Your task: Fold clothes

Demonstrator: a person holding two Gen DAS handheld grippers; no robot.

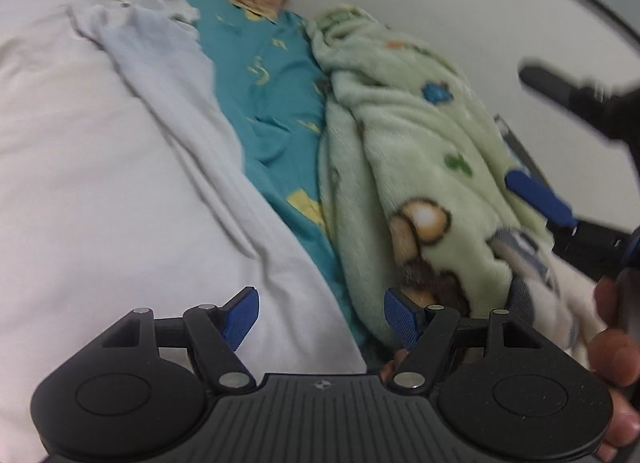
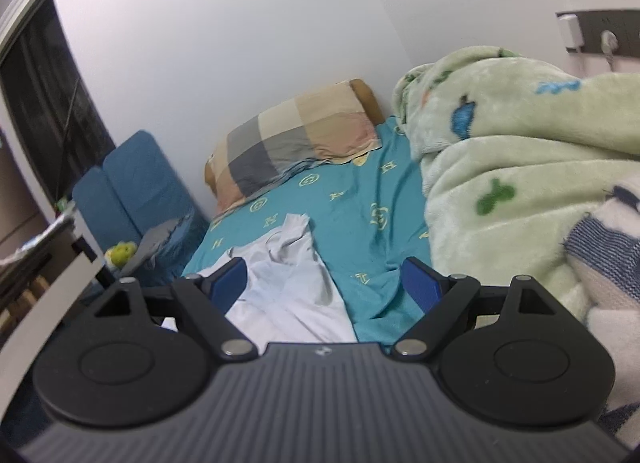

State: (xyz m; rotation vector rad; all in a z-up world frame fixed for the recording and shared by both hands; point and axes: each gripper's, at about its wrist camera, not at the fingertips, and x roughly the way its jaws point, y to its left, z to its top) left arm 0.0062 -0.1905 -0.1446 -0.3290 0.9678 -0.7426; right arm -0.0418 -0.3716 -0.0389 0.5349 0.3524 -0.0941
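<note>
A white garment lies spread on the teal bed sheet, with a pale blue-white fold along its right side. My left gripper is open and empty, just above the garment's near right edge. In the right wrist view the same garment lies on the sheet. My right gripper is open and empty above the garment's near end. It also shows at the right of the left wrist view, held in a hand.
A green fleece blanket with cartoon prints is heaped on the right, beside the wall; it also fills the right of the right wrist view. A checked pillow lies at the bed head. A blue cushion stands left of the bed.
</note>
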